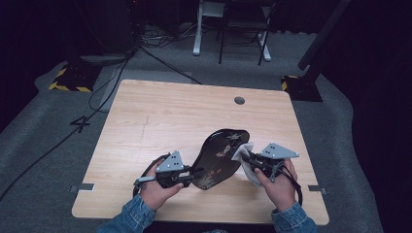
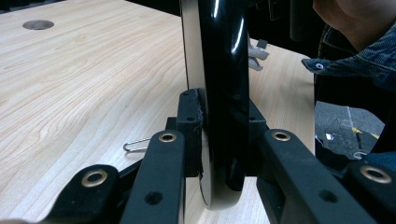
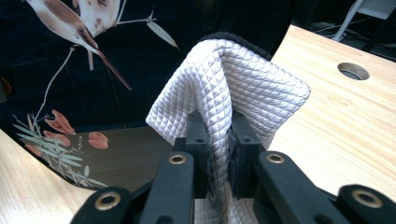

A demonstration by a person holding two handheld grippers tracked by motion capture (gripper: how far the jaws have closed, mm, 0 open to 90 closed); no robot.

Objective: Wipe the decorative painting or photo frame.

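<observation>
A glossy black lacquer tray (image 1: 218,158) painted with a bird and flowers is held tilted up over the table's near half. My left gripper (image 1: 194,174) is shut on its near-left rim; in the left gripper view the tray's edge (image 2: 222,93) stands upright, pinched between the two pads. My right gripper (image 1: 245,158) is shut on a folded white quilted cloth (image 1: 244,154), which rests against the tray's right side. In the right gripper view the cloth (image 3: 233,88) bulges above the jaws, pressed to the painted tray face (image 3: 93,70).
The light wooden table (image 1: 160,116) has a round cable hole (image 1: 239,100) at the back. A small bent metal clip (image 2: 137,144) lies on the wood near the left gripper. Beyond the table are cables, a chair and stand bases on grey carpet.
</observation>
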